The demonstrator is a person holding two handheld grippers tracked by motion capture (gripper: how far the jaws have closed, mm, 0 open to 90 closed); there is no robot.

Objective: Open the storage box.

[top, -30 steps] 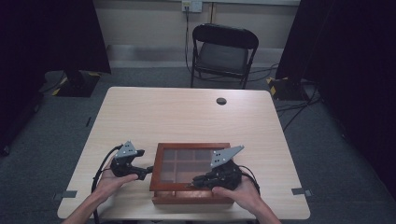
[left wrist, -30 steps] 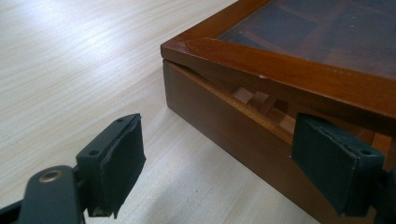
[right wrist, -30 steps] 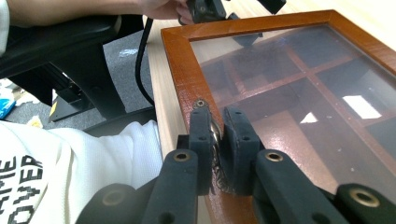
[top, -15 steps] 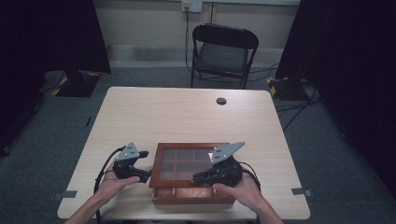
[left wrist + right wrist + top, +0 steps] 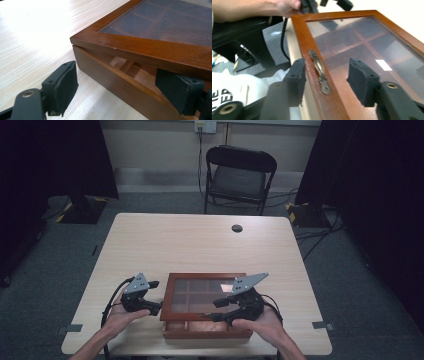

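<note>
Right claw (image 5: 325,82) opening, straddling lid handle (image 5: 319,71).

The box's (image 5: 205,312) compartments stay dim behind its glass lid (image 5: 362,47), contents untellable.

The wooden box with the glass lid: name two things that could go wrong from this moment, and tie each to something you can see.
1. The lid is raised a crack above the box. The right gripper has just opened its fingers around the front rail and brass handle without clamping, so the lid may drop shut.
2. The left gripper is open at the box's corner, not gripping, so the box may slide on the table.
</note>
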